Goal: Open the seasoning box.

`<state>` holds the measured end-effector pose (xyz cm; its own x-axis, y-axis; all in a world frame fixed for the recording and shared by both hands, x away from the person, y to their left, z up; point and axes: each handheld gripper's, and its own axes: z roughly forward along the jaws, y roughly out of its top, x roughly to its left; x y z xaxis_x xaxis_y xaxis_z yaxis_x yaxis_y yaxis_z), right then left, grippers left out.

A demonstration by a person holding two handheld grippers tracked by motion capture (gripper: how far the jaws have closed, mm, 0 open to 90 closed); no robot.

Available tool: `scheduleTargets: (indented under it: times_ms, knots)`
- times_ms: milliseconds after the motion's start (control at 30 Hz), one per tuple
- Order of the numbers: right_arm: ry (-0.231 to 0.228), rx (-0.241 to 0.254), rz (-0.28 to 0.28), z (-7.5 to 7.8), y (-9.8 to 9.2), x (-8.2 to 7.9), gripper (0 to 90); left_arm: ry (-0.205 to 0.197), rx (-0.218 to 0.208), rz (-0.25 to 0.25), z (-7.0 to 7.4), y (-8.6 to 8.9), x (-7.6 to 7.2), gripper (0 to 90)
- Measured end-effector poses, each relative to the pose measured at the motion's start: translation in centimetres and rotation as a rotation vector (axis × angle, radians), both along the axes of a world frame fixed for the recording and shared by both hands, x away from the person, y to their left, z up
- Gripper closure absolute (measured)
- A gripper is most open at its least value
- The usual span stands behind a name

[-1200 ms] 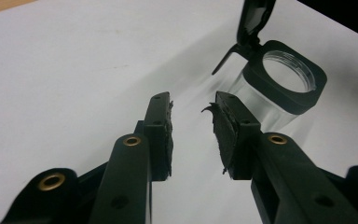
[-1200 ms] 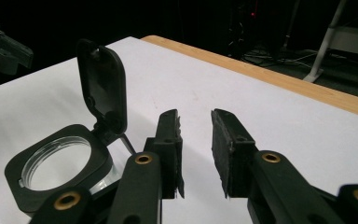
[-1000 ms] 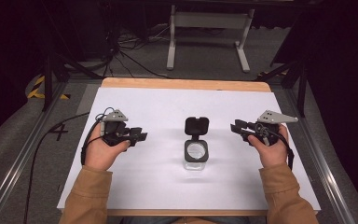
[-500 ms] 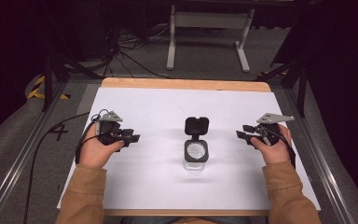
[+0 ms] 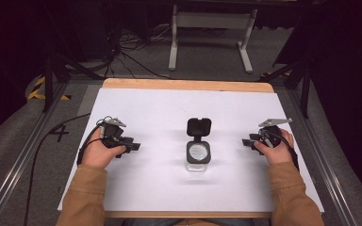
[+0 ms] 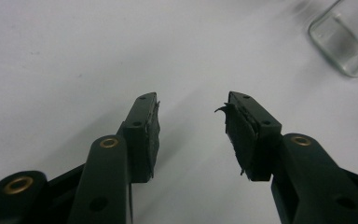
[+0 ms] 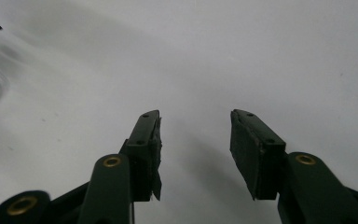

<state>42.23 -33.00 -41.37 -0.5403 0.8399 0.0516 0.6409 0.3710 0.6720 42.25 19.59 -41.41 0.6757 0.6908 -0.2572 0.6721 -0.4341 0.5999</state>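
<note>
**Operator:** Claw status first. Left claw [image 5: 133, 147] rests low over the white surface [image 5: 169, 188] with its jaws parted and nothing between them; they have just been opening. Right claw [image 5: 246, 142] stands wide, likewise empty, and has also just been opening.

**Inspector:** Location of the workpiece?

**Operator:** Clear jar [image 5: 198, 155] stands upright at the middle of the surface, between the two claws and well apart from each. Its black flip lid [image 5: 199, 126] is hinged open and points away from the person.

**Inspector:** Hazards from this state?

**Operator:** In my judgement, three. First: the jar looks light and smooth-walled; a one-sided approach would likely push it along the surface or tip it instead of gripping it. Second: the open lid projects beyond the body; a claw arriving from behind could catch it and topple the jar. Third: the left claw pad [image 6: 235, 135] shows a torn, peeling edge, which may reduce friction on glass-like walls.

**Inspector:** Mitigation?

**Operator:** Steady the body with one claw before the other acts on the lid.
</note>
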Motion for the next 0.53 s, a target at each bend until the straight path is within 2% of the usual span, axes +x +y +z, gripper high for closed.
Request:
scheduleTargets:
  times_ms: [167,267,433,533]
  knots:
    - [0.062,-0.029,-0.004,-0.94,0.09,0.23,52.9,0.07,0.044,-0.032,-0.62,-0.48,0.05,53.5]
    - [0.056,-0.051,0.005,-1.18,0.41,0.28,53.0,0.098,0.069,-0.054,-0.9,-0.83,0.01,53.4]
    - [0.065,-0.044,0.001,-1.18,0.49,0.21,52.4,0.089,0.078,-0.052,-0.91,-0.91,0.05,49.8]
    - [0.037,-0.04,-0.004,-1.05,0.35,0.19,50.8,0.061,0.067,-0.034,-0.66,-0.9,0.03,48.6]
